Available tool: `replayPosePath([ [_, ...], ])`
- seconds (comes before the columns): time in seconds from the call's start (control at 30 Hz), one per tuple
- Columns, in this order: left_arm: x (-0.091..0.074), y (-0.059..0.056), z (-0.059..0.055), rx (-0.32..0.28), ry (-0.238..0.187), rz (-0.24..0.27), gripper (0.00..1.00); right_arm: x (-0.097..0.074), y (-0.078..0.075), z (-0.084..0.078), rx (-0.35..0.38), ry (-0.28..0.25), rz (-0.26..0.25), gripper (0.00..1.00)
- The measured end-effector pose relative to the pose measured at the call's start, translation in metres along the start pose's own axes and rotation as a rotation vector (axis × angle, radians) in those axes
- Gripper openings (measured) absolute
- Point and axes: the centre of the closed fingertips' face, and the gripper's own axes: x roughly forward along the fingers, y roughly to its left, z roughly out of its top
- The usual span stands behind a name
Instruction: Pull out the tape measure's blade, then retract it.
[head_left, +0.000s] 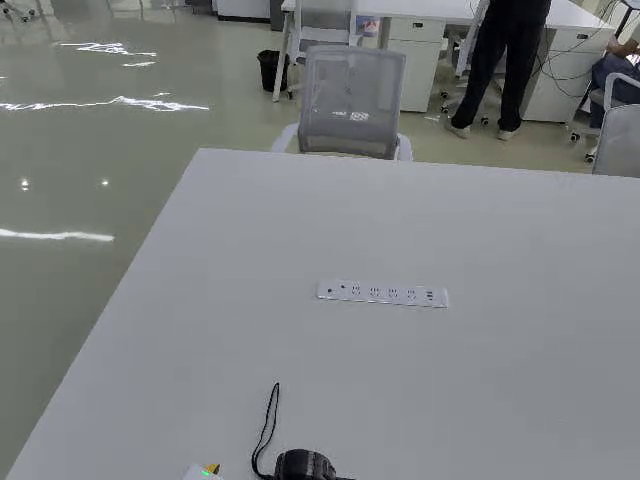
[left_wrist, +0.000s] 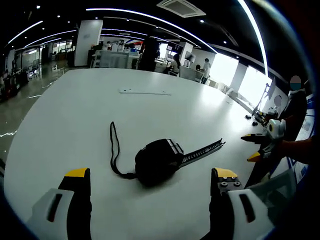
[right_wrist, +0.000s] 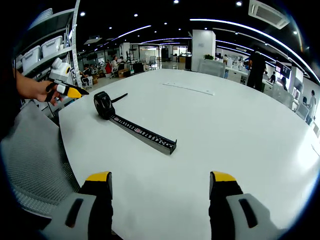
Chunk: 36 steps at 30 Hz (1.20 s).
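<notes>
A black tape measure (left_wrist: 157, 160) lies on the white table (left_wrist: 75, 110), a short way ahead of my open left gripper (left_wrist: 151, 173). Its blade (left_wrist: 202, 150) is pulled out flat to the right and its black wrist strap (left_wrist: 114, 150) loops to the left. From my open right gripper (right_wrist: 160, 176), which holds nothing, the tape measure (right_wrist: 103, 105) is at the left and the blade (right_wrist: 145, 134) runs toward me, ending at its hook (right_wrist: 172, 146). In the head view the tape measure (head_left: 305, 465) sits at the bottom edge, a gripper's white and yellow tip (head_left: 203, 470) beside it.
A white power strip (head_left: 382, 294) is set into the table's middle. A grey mesh chair (head_left: 350, 100) stands at the far edge and another mesh chair (right_wrist: 30, 160) at the near side. A person (head_left: 500, 60) stands by desks beyond. Shelves with bins (right_wrist: 40, 50) rise at the left.
</notes>
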Motion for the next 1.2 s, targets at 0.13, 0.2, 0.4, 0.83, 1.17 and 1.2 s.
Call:
replayPosePath([
  [0.13, 0.006, -0.004, 0.001, 0.013, -0.002, 0.025, 0.99, 0.007, -0.001, -0.001, -0.012, 0.016, 0.012, 0.79],
  [0.2, 0.009, -0.008, 0.003, 0.02, -0.008, 0.029, 0.99, 0.011, -0.002, -0.001, -0.018, 0.022, 0.019, 0.78],
  [0.4, 0.021, -0.018, 0.004, 0.029, -0.012, 0.025, 0.99, 0.024, -0.008, 0.004, -0.062, 0.05, 0.05, 0.76],
  [0.83, 0.044, -0.02, 0.004, -0.025, -0.015, 0.086, 0.98, 0.047, -0.016, 0.026, -0.168, 0.091, 0.132, 0.65],
  [1.17, 0.054, -0.01, 0.001, -0.053, 0.004, 0.127, 0.93, 0.066, -0.02, 0.035, -0.277, 0.144, 0.209, 0.54],
  [1.2, 0.054, -0.01, 0.002, -0.053, 0.004, 0.127, 0.93, 0.068, -0.02, 0.035, -0.288, 0.149, 0.215, 0.53],
])
